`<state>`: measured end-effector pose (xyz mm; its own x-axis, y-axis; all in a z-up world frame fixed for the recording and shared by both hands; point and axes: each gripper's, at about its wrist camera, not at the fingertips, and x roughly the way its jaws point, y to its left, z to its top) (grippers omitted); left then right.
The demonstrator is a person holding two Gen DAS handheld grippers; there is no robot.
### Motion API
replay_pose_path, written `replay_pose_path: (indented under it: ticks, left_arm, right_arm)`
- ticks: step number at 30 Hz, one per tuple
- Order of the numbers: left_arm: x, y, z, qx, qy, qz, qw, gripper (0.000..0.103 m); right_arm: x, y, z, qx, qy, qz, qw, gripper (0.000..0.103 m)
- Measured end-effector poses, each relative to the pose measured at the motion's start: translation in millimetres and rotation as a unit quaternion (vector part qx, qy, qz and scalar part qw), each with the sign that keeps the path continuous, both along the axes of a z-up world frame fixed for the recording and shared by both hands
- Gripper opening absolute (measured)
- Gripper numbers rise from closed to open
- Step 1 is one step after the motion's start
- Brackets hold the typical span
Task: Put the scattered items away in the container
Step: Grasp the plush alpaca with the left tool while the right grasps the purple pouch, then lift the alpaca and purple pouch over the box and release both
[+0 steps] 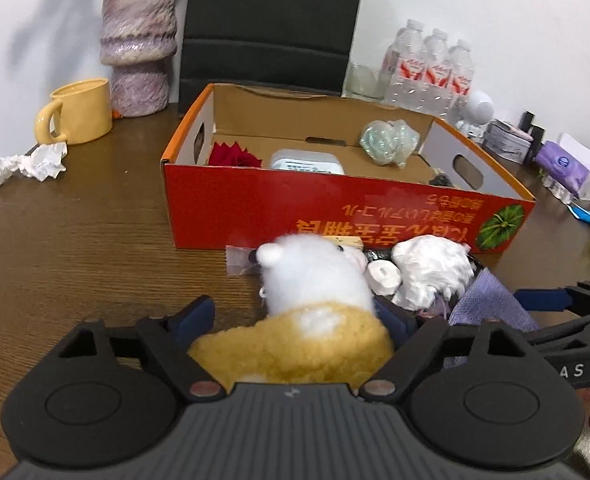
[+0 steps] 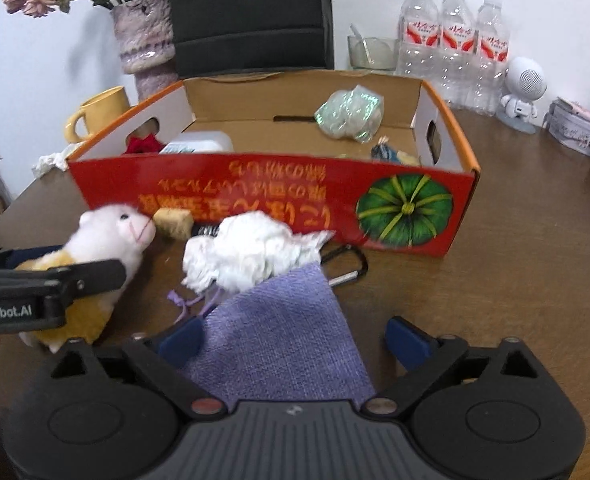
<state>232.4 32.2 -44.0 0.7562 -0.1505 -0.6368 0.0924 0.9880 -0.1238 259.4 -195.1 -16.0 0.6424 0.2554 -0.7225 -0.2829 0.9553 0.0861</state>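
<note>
"enRobot.AI" on the left gripper (image 2: 51, 280); upside-down, unreadable yellow script on the red box (image 2: 271, 196).

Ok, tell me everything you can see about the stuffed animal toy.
The stuffed toy is a small plush animal, fluffy white head and chest, mustard-yellow body, a dark eye and a stitched pink mouth. It sits between the left gripper's blue fingers, which close on its yellow body, head pointing toward the red cardboard box. It is in front of the box, not inside. Whether it is lifted off the table I cannot tell.
</note>
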Motion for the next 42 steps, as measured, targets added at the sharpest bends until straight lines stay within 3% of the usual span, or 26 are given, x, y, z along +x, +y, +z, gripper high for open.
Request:
replay_pose_path:
  ticks: [2,4,5,13,36,42]
  left_arm:
    - [-5,0,2,0.000,-0.008,-0.005,1.0000,0.076]
    - [-11,-1,4,-0.005,-0.017,-0.010,0.9998,0.059]
    - [-14,-1,6,-0.004,-0.021,-0.009,0.9997,0.056]
    - [-37,1,18,-0.010,-0.046,-0.010,0.9988,0.045]
    - [-74,4,58,-0.021,-0.118,-0.008,0.9928,0.040]
    - [-77,1,68,-0.025,-0.133,-0.011,0.9908,0.040]
  right_arm:
    - [-8,-1,2,0.002,-0.016,0.008,1.000,0.061]
    - [-14,-4,5,0.016,-0.019,0.013,1.000,0.013]
    - [-17,-7,6,0.027,-0.019,0.012,0.999,0.010]
    - [-43,-24,19,0.060,-0.052,-0.003,0.997,0.008]
    - [-58,-60,75,0.102,-0.129,-0.030,0.986,0.008]
    - [-56,-63,96,0.136,-0.139,-0.019,0.981,0.008]
